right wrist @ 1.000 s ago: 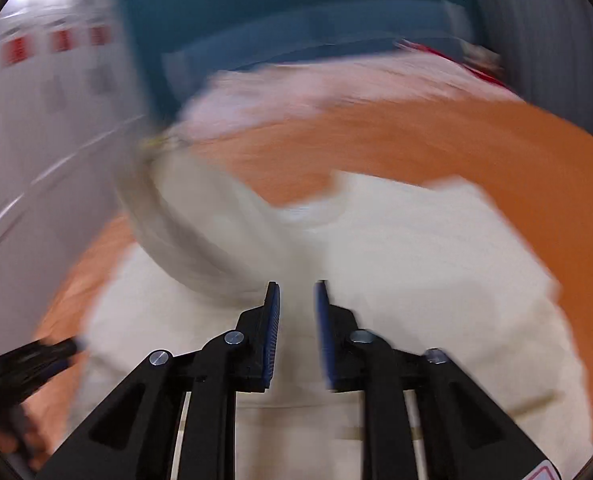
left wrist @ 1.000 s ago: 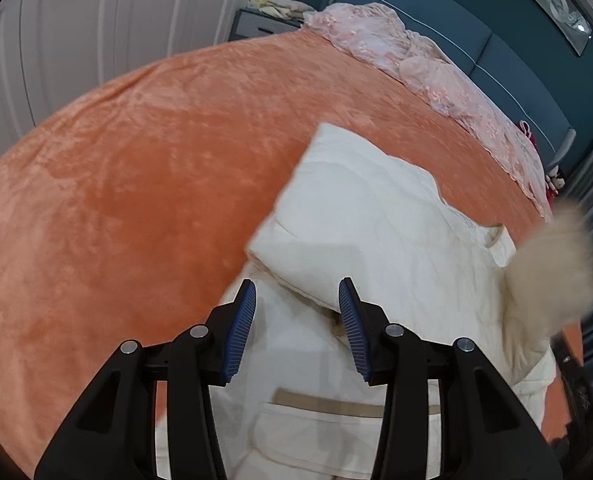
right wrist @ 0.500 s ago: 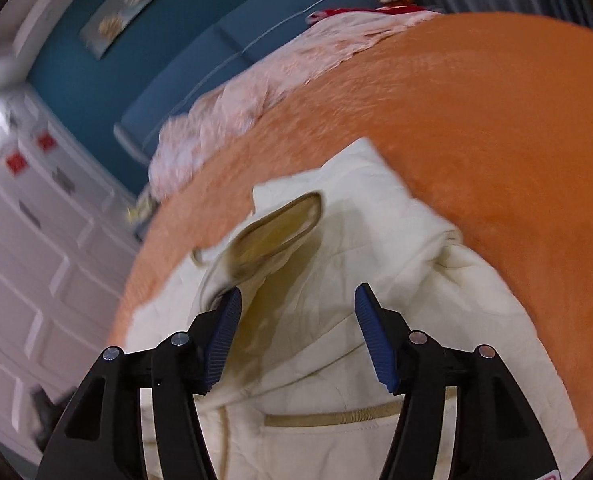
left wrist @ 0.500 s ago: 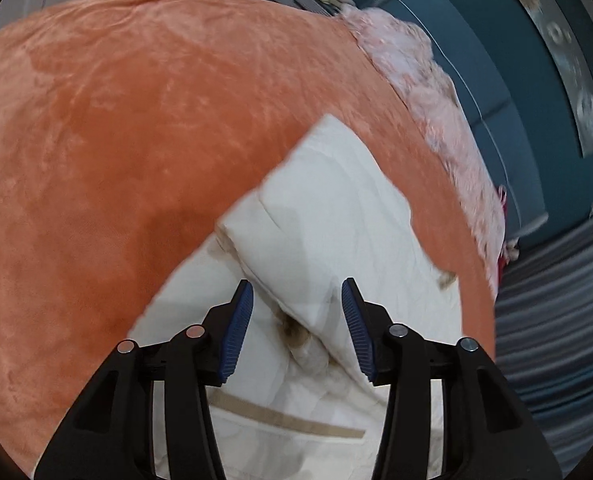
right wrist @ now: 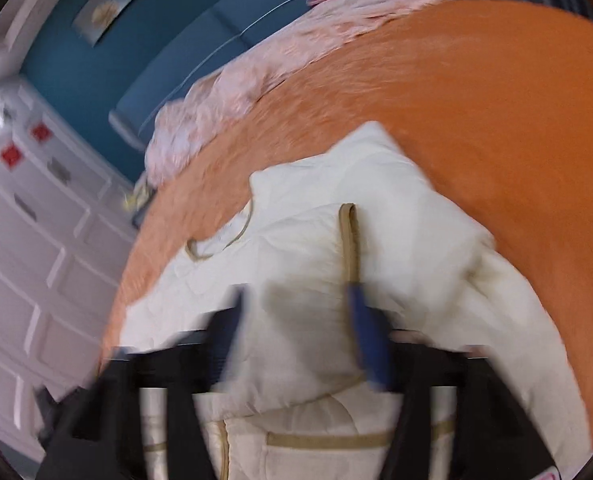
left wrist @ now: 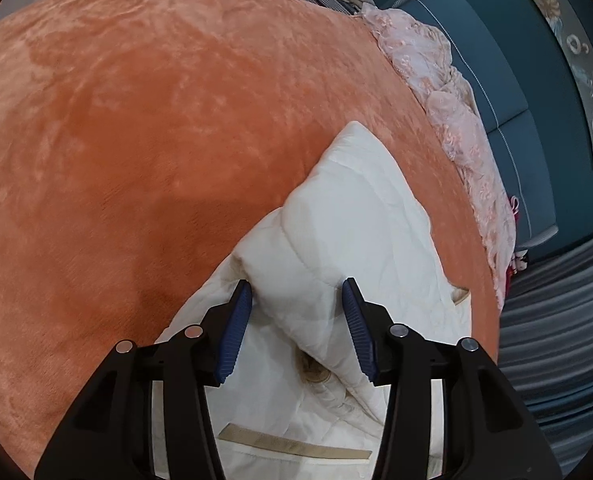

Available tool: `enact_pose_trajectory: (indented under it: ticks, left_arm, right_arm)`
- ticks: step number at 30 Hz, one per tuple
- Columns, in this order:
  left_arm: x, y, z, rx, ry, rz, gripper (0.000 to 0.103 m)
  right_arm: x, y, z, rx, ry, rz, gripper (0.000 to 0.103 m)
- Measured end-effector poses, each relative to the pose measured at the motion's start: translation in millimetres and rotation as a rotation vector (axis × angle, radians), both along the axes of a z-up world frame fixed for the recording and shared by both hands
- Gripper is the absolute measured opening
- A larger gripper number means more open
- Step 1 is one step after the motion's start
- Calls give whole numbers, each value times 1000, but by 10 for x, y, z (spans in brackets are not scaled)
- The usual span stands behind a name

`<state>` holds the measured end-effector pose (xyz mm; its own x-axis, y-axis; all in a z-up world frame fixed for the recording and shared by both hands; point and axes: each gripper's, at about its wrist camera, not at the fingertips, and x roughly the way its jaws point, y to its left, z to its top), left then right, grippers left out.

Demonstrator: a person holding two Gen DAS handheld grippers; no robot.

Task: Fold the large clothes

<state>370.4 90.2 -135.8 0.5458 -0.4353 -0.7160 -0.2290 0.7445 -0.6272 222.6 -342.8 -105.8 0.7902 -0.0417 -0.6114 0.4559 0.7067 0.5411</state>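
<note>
A cream quilted jacket with tan trim lies on the orange blanket. One sleeve is folded across its body. My left gripper is open just above the folded sleeve, holding nothing. In the right wrist view the same jacket lies with a tan-edged cuff pointing away from me. My right gripper is open over the folded part, blurred by motion, with its right fingertip by the cuff's trim.
The orange blanket covers the bed around the jacket. A pink lacy cover lies along the bed's far edge by a teal headboard. White cabinet doors stand left in the right wrist view. Grey curtains hang at right.
My right gripper opened and let go of the sleeve, which now lies folded across the jacket. Both grippers have tilted and shifted a little over the jacket. The left stayed open.
</note>
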Motion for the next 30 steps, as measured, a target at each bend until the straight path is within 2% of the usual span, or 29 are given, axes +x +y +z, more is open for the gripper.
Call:
enact_pose_trajectory:
  ticks: [1,2,3,5,6,7,8,9,11,15,21,26,28,30]
  left_arm:
    - [-3,1,36,10,-5,-1,29]
    - [-22,6,92,24,-17,-4,16]
    - [-57,7,157,43,-42,-9,12]
    - [-139,-12,235,96,-80,-28,9]
    - [-194,-37,242,135,-96,-35,9]
    - [-224,-65,210,172,-98,-45,8]
    - [-235,-105,161,210,-92,-56,8]
    - [-235,-153,84,256,-75,-68,7]
    - [-247,-192,-13,298,-68,-79,7]
    - [-293,-302,-92,391,-107,-111,7]
    - [-399,-481,-202,527,-180,-131,8]
    - [-398,-500,-186,539,-191,-129,9]
    - [-424,-454,-100,529,-189,-117,12]
    - [-493,-419,102,564,-198,-119,13]
  right_arm:
    - [46,36,100,-31,-10,24,9]
    - [39,91,283,-89,-43,32,7]
    - [-25,138,385,-138,-64,27,7]
    - [-123,262,603,-270,-100,16,6]
    - [-147,312,616,-327,-89,8,6]
    - [-139,339,559,-365,-58,7,6]
    - [-75,359,386,-403,19,17,6]
    - [-13,350,200,-412,84,29,6]
    - [44,317,-136,-398,181,52,6]
    - [25,267,-387,-374,210,57,6]
    - [55,323,-501,-417,241,64,6]
    - [47,330,-483,-386,231,65,7]
    - [-47,328,-350,-373,226,46,12]
    - [-262,367,-106,-392,171,-13,28]
